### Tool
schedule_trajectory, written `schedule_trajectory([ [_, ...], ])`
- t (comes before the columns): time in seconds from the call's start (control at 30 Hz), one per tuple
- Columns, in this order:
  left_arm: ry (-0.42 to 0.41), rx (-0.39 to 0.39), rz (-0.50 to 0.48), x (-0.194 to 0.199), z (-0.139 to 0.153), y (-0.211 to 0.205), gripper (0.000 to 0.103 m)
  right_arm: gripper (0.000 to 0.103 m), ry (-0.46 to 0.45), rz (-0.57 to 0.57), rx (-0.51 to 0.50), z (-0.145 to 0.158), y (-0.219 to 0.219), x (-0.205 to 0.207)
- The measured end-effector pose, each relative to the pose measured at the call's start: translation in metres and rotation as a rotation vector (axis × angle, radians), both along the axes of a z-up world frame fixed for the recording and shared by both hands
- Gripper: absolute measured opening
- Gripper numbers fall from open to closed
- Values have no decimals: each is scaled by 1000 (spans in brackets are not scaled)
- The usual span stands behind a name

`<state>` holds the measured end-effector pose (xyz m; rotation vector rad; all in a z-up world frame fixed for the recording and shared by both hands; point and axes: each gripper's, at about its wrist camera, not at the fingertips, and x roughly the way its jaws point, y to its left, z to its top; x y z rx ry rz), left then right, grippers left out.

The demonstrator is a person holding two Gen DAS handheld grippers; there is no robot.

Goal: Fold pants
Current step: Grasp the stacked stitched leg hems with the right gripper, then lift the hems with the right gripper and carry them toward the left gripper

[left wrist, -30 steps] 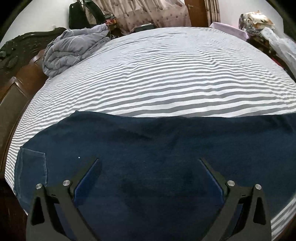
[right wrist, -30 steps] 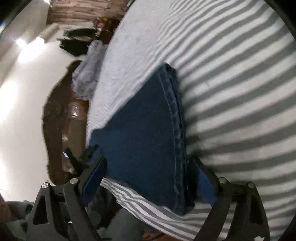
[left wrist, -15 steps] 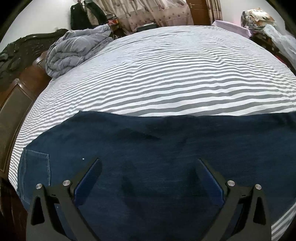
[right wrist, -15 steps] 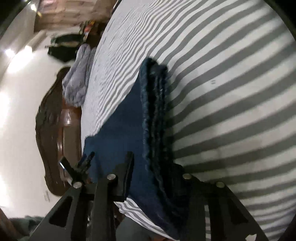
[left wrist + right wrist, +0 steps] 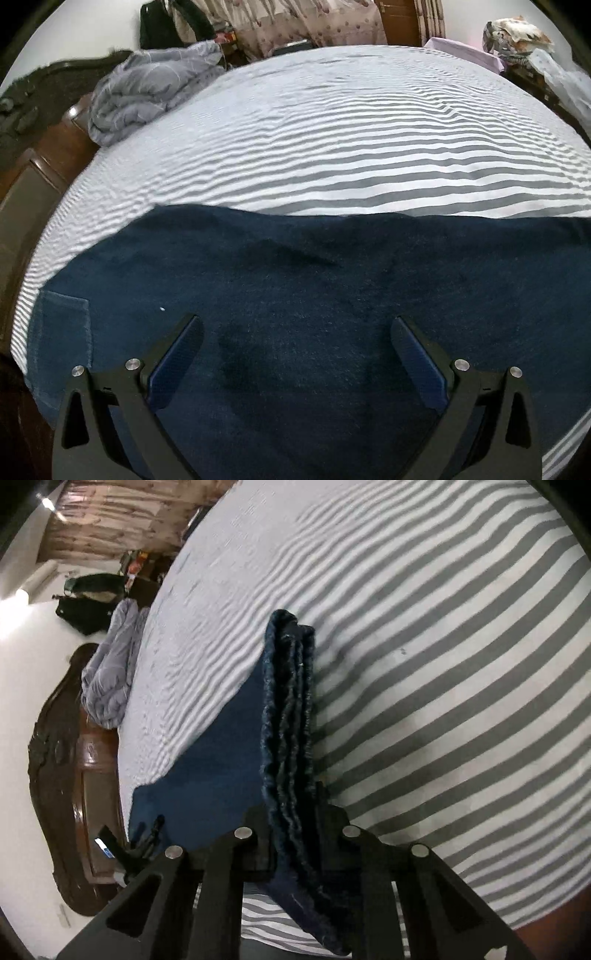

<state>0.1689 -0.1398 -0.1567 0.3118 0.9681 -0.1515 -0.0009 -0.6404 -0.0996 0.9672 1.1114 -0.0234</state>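
Dark blue jeans (image 5: 303, 295) lie flat across the near part of a grey-and-white striped bed (image 5: 351, 140), back pocket at the left. My left gripper (image 5: 295, 332) hovers open just over the jeans, holding nothing. In the right wrist view my right gripper (image 5: 291, 812) is shut on the stacked hem end of the jeans (image 5: 288, 709), which stands up as a bunched ridge between the jaws. The left gripper (image 5: 140, 845) shows at the far end of the jeans in that view.
A crumpled grey quilt (image 5: 147, 96) lies at the bed's far left corner by the dark wooden headboard (image 5: 33, 173). Clothes and bags (image 5: 517, 37) are piled past the bed's far right. The bed's near edge runs right below the jeans (image 5: 280, 912).
My right gripper has closed from open onto the hem end of the jeans and lifted it into a ridge. My left gripper stays open over the jeans, its view shifting slightly.
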Motion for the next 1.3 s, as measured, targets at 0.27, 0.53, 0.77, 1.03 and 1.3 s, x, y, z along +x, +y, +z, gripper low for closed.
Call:
schedule_trajectory([
  [0.27,-1,-41,11,2,-5,7,103,15,-47,-5,-34,46,35,14],
  [0.53,15,-85,14,2,-6,12,103,15,-72,61,-51,74,69,32],
  [0.77,27,-102,31,2,-2,22,103,16,-71,149,-72,85,110,53],
  [1.03,11,-122,61,-3,3,62,103,16,-87,256,-26,81,187,87],
  [1.3,13,-147,106,-8,1,101,103,16,-47,361,-34,39,269,127],
])
